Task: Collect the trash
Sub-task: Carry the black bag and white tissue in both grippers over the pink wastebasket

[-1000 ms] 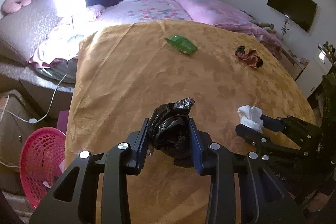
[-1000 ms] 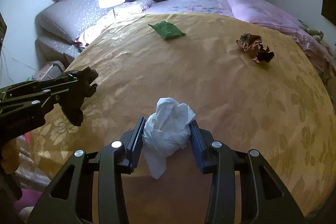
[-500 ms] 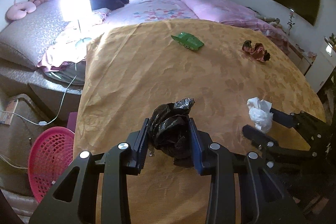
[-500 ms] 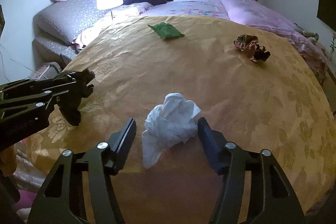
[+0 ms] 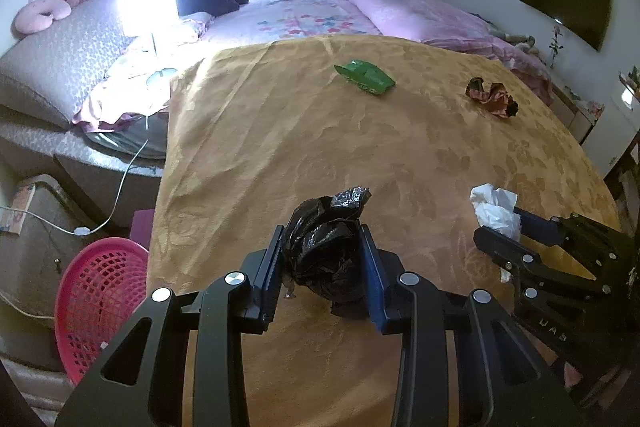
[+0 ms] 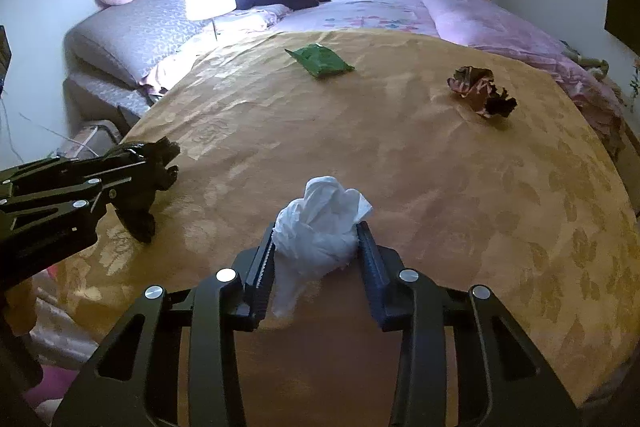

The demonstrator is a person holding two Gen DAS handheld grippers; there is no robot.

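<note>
My left gripper (image 5: 322, 259) is shut on a crumpled black plastic bag (image 5: 326, 247), held just above the orange bedspread (image 5: 304, 147). My right gripper (image 6: 316, 247) is shut on a crumpled white tissue (image 6: 318, 223); it also shows in the left wrist view (image 5: 502, 223) at the right. A green wrapper (image 5: 366, 77) and a crumpled red-brown wrapper (image 5: 492, 97) lie farther up the bedspread; they also show in the right wrist view, green wrapper (image 6: 320, 61) and red-brown wrapper (image 6: 478, 95).
A pink mesh basket (image 5: 102, 303) stands on the floor left of the bed. A lit lamp (image 5: 150, 1), grey cushions and a white cable (image 5: 120, 183) are at the left. Pink bedding (image 5: 400, 11) lies beyond the bedspread. A dark screen (image 5: 564, 5) hangs on the right wall.
My right gripper opened around the tissue half a second ago and has closed on it again. The left gripper keeps its hold on the black bag and has shifted slightly.
</note>
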